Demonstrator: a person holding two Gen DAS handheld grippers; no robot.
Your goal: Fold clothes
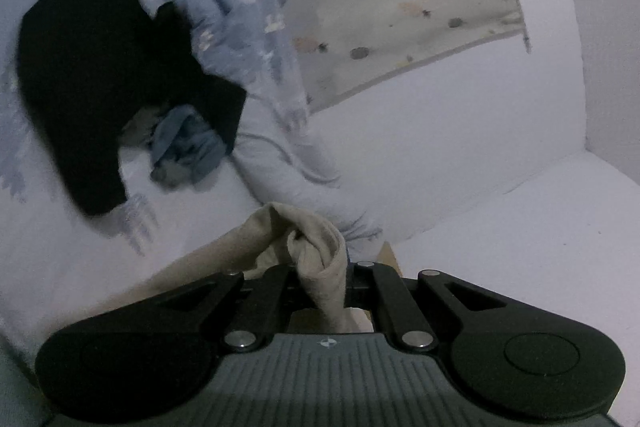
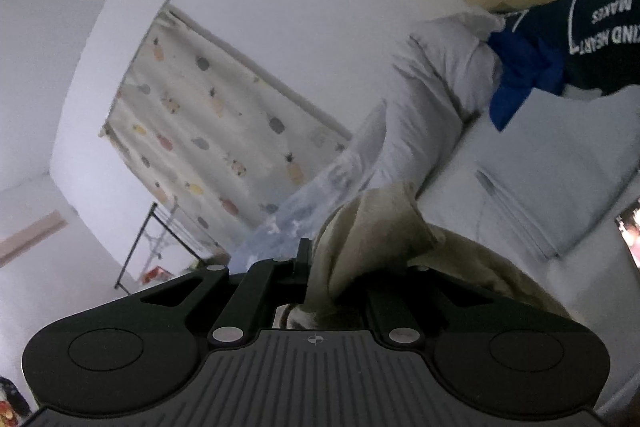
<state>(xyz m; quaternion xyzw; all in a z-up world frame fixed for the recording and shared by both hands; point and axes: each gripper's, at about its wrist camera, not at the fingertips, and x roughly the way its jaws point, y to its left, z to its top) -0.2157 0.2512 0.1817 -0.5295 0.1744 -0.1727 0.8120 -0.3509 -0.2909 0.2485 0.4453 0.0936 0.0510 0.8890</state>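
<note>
A beige garment is pinched in my left gripper, which is shut on a bunched fold of it. The cloth trails down to the left over the white bed. In the right wrist view the same beige garment is bunched between the fingers of my right gripper, which is shut on it and tilted up toward the wall. Further cloth hangs away to the right.
A pile lies on the bed: a black garment, a pale blue patterned garment, a blue one. A dark printed shirt and bright blue cloth are at the right. A patterned curtain and a black rack stand behind.
</note>
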